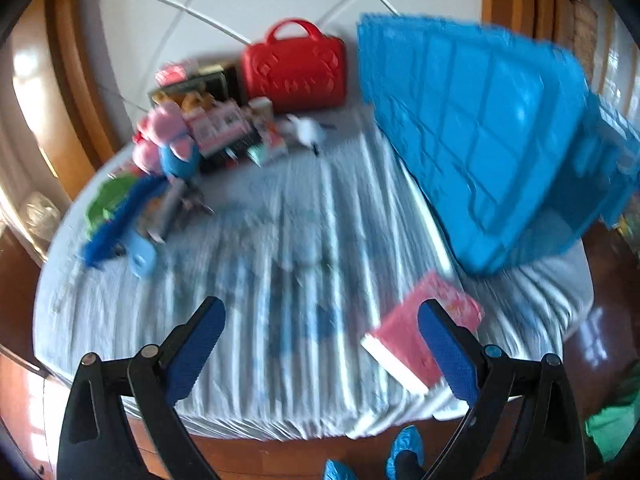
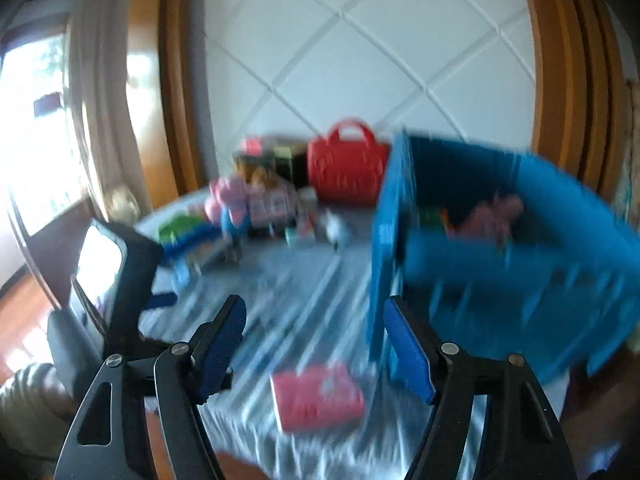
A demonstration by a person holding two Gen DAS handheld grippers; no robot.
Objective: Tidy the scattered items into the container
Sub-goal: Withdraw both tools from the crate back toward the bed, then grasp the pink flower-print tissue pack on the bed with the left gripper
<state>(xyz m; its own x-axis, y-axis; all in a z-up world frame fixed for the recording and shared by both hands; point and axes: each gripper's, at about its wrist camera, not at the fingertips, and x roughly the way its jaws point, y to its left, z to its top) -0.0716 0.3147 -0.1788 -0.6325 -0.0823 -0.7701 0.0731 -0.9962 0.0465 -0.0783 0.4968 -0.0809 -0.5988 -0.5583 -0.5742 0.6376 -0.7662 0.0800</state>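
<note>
Both wrist views, blurred. The left claw [image 1: 320,344] and the right claw [image 2: 316,348] are hanging released above the striped bed [image 1: 280,280], nothing lying between either pair of pads. The blue container [image 1: 500,140] is sitting on the right side of the bed, its lid standing upright along the left wall; a few things appear to be lying inside already, too blurred to name. A pink book [image 1: 424,340] is lying alone at the near edge, just left of the container. The remaining scattered items are clustering at the far left: a red handbag [image 1: 296,68], a pink plush toy [image 1: 168,136], small boxes [image 1: 228,128] and a green toy [image 1: 112,200].

Step in hand, as judged: approaching the next item, most likely the pink book. The next move is calling for a descent over the book with the pads straddling its thin edges, then a lift over the container's near wall.

Open bedding is lying between pile and container; the book is resting close to the mattress edge, so a nudge could be sending it to the floor.
</note>
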